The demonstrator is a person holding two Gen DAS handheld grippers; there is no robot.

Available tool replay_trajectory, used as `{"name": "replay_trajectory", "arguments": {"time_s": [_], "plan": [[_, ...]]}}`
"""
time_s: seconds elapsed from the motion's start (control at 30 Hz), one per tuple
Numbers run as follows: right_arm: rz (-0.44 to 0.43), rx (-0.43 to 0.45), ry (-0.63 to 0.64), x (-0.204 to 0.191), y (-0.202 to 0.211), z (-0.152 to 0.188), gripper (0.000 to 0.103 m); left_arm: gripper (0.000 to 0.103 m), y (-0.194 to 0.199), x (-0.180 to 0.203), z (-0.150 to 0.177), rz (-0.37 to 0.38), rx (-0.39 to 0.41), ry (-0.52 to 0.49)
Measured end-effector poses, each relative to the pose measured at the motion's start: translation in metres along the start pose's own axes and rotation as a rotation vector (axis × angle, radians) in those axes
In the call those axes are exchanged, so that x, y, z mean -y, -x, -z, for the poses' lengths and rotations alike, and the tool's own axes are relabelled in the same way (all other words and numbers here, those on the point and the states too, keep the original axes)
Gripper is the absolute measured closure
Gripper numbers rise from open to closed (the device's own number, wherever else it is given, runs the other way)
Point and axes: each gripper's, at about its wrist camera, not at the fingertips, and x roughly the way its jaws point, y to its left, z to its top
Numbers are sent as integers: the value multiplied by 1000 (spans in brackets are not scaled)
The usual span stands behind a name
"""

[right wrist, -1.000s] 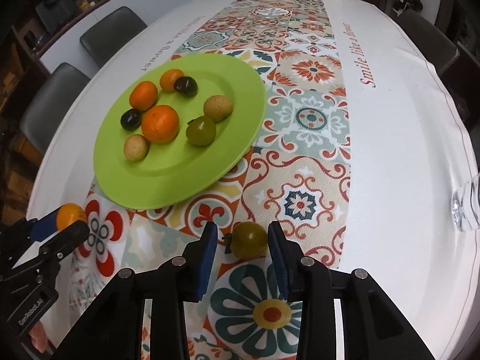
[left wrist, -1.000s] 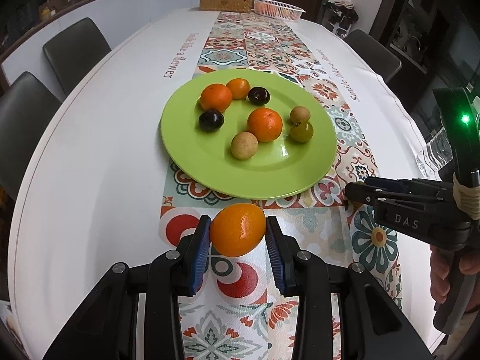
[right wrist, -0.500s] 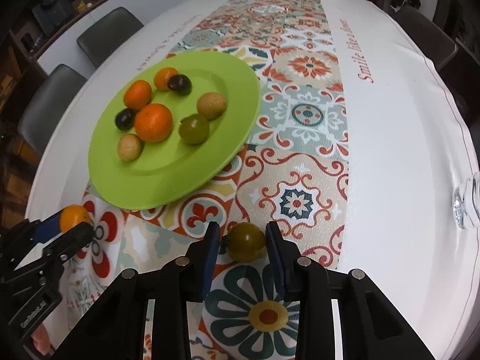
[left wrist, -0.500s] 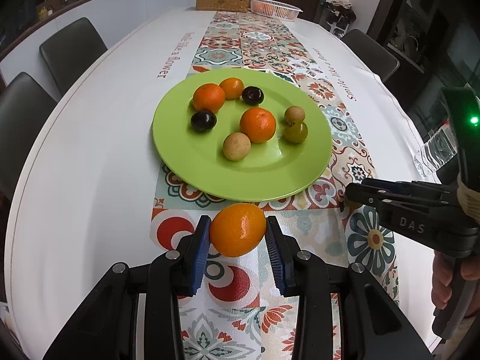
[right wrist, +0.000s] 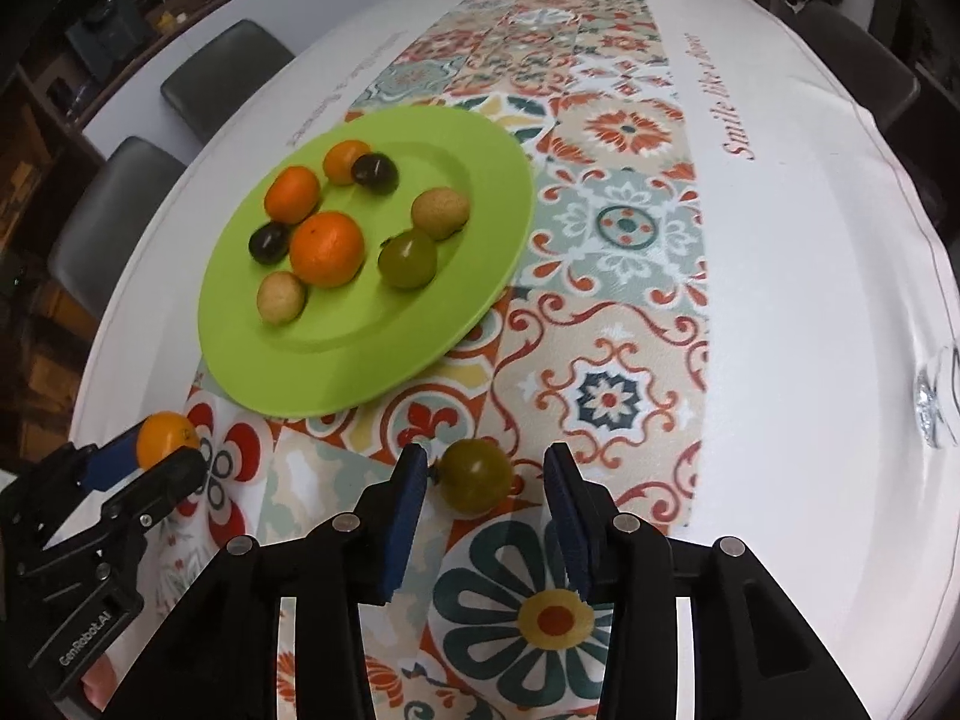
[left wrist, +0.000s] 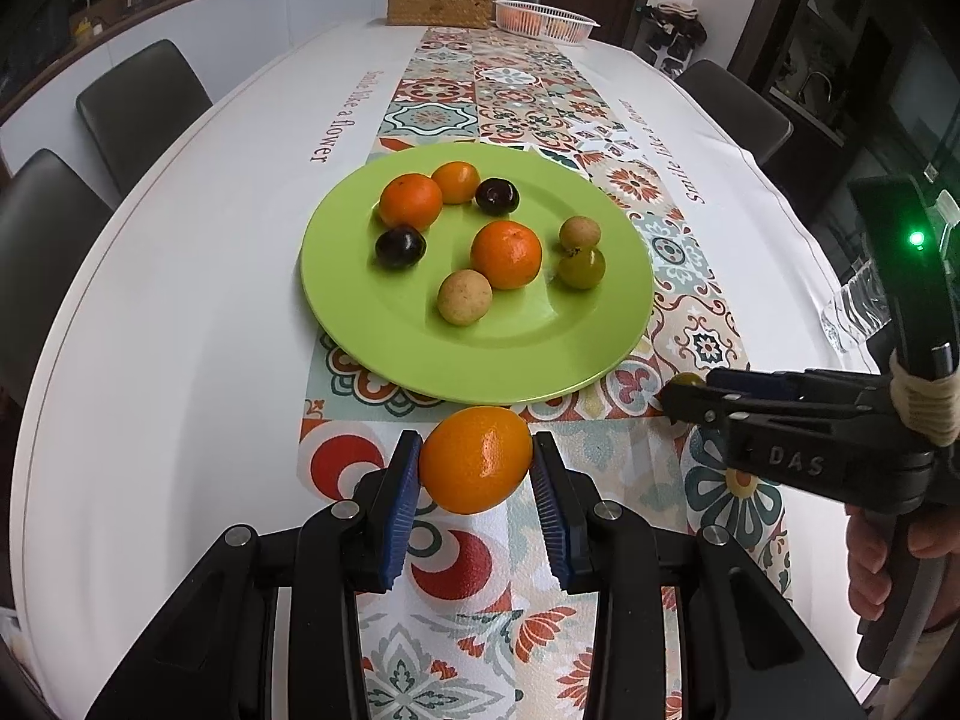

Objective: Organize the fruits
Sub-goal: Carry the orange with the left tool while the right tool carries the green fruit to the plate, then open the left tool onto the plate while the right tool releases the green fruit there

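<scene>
While the left gripper (left wrist: 474, 468) clamps an orange (left wrist: 475, 459) between its blue pads, the fruit hangs clear of the patterned table runner (left wrist: 528, 90), just short of the near rim of the lime-green plate (left wrist: 372, 324). Both pads press on the orange's sides.

On the right, the right gripper (right wrist: 486, 480) has its jaws opening, and a green tomato (right wrist: 476, 476) sits between them on the runner: the left pad is right beside the fruit, perhaps just touching its stem side, and the right pad stands clearly apart from it. In the left wrist view only a sliver of this tomato shows at the tip of the right gripper, whose handle is held by a hand (left wrist: 876, 564) at the frame's edge.

Seven fruits lie on the plate: three mandarins (left wrist: 507, 253), two dark plums (left wrist: 400, 246), two tan round fruits (left wrist: 464, 297) (I cannot name the kind) and a second green tomato (left wrist: 581, 267), which touches the farther tan fruit.

Farther off, a wicker box (left wrist: 441, 7) and a white basket (left wrist: 546, 21) stand at the far end of the white tablecloth (left wrist: 180, 300). Dark chairs (left wrist: 144, 108) line the table's sides, and a clear glass object (right wrist: 939, 399) sits near the right edge.
</scene>
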Motion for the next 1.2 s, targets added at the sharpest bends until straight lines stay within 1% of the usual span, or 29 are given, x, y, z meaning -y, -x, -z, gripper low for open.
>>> {"name": "replay_trajectory", "arguments": {"time_s": [0.1, 0.13, 0.17, 0.23, 0.5, 0.7, 1.0, 1.2], "plan": [[-13, -14, -4, -2, -5, 0, 62, 67, 0, 0, 0, -3, 0, -1], [-14, -12, -2, -2, -6, 0, 65, 67, 0, -1, -1, -5, 0, -1], [-13, -14, 2, -3, -7, 0, 70, 67, 0, -1, -1, -6, 0, -2], [-7, -13, 14, -5, -6, 0, 73, 67, 0, -2, -1, -7, -1, -1], [-8, 33, 31, -8, 8, -1, 73, 67, 1, 1, -1, 10, 5, -3], [-25, 89, 33, -11, 26, -4, 73, 67, 9, 3, -5, 27, 32, -12], [-65, 199, 74, -25, 61, -17, 73, 67, 26, 3, -24, 46, 105, -55], [-52, 248, 129, -36, 65, -26, 73, 67, 28, -3, -40, 50, 137, -69]]}}
